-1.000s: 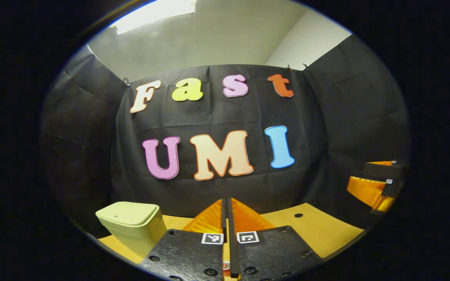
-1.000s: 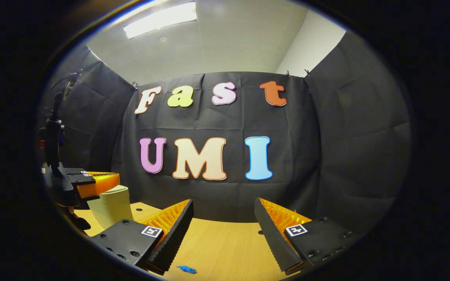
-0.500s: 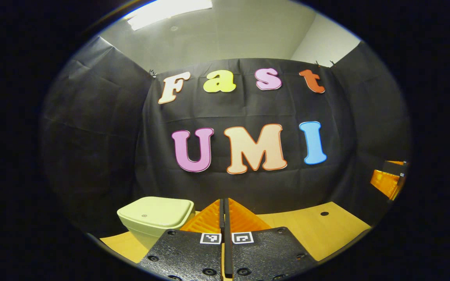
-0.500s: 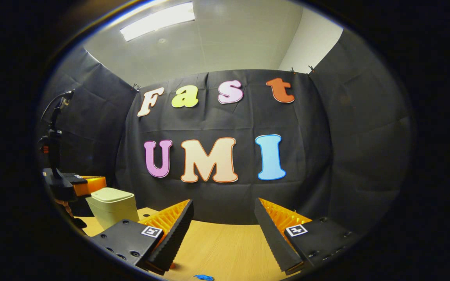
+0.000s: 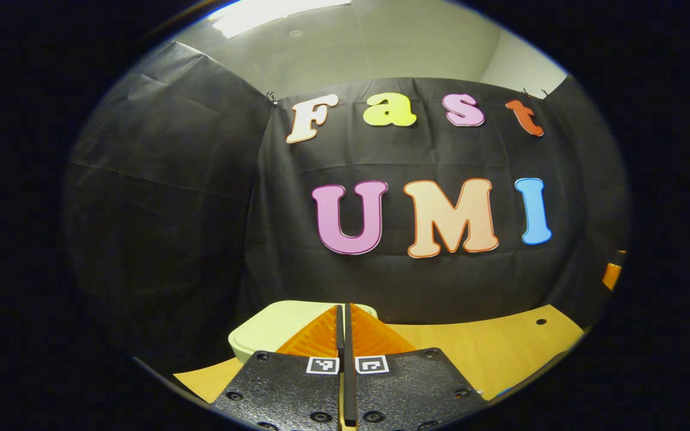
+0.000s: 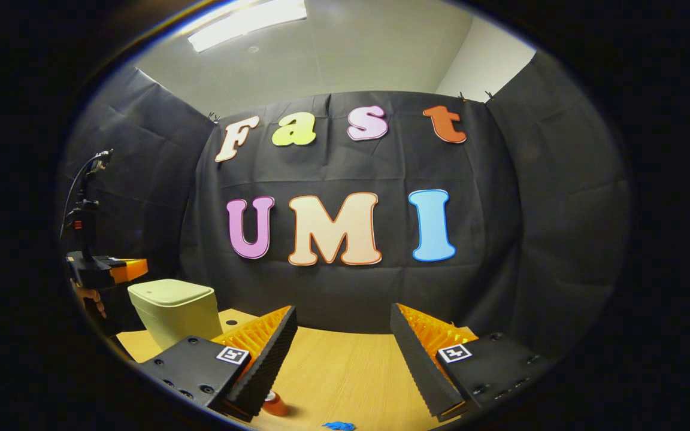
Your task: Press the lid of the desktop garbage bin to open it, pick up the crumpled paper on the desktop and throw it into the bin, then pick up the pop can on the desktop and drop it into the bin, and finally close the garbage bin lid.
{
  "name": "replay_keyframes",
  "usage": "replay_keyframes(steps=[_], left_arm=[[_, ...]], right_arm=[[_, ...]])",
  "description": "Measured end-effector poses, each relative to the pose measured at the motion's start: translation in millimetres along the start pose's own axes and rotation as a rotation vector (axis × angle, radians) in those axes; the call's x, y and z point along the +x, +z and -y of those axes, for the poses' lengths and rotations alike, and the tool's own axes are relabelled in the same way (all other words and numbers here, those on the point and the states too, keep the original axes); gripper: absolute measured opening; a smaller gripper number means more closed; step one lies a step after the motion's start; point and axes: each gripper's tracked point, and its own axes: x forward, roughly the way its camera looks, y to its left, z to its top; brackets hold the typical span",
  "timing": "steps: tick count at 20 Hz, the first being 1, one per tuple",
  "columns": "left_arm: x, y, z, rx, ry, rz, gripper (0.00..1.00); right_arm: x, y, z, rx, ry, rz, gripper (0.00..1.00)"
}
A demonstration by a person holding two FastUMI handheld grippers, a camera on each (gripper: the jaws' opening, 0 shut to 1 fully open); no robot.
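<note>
Bin (image 6: 172,311) stands upright on the desk (image 6: 345,377), lid (image 5: 279,326) down; left tongs (image 5: 343,317) pressed together, empty, above it; right tongs (image 6: 342,335) wide apart, empty.

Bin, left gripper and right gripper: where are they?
Bin (image 6: 171,293): right gripper view, on its shut lid.
Left gripper (image 5: 344,323): left gripper view, between its closed fingertips.
Right gripper (image 6: 342,320): right gripper view, between its spread fingertips.
</note>
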Motion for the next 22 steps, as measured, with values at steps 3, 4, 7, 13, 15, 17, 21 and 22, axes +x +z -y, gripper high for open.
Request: replay_keyframes(steps=[3, 4, 7, 13, 15, 17, 21, 22], left_arm=[[13, -19, -21, -0.012, 0.010, -0.041, 0.00], [16, -25, -26, -0.015, 0.011, -0.053, 0.00], [24, -44, -34, -0.010, -0.001, -0.083, 0.00], [26, -80, -35, -0.046, -0.033, -0.161, 0.00], [27, -79, -35, -0.073, -0.043, -0.130, 0.00], [25, -80, -35, -0.094, -0.056, -0.116, 0.00], [23, -62, -28, -0.048, -0.096, -0.040, 0.00], [20, -58, -25, -0.043, -0.100, -0.034, 0.00]], right_arm=[[4, -11, -13, -0.004, -0.014, -0.023, 0.98], [5, -15, -17, -0.002, -0.019, -0.031, 0.98], [11, -23, -27, 0.007, -0.036, -0.049, 0.98], [16, -32, -46, -0.010, -0.037, -0.075, 0.98], [16, -32, -51, -0.031, -0.024, -0.081, 1.00], [15, -29, -50, -0.040, -0.018, -0.074, 1.00], [15, -24, -48, -0.038, 0.009, -0.066, 0.98], [13, -24, -44, -0.041, 0.012, -0.068, 1.00]])
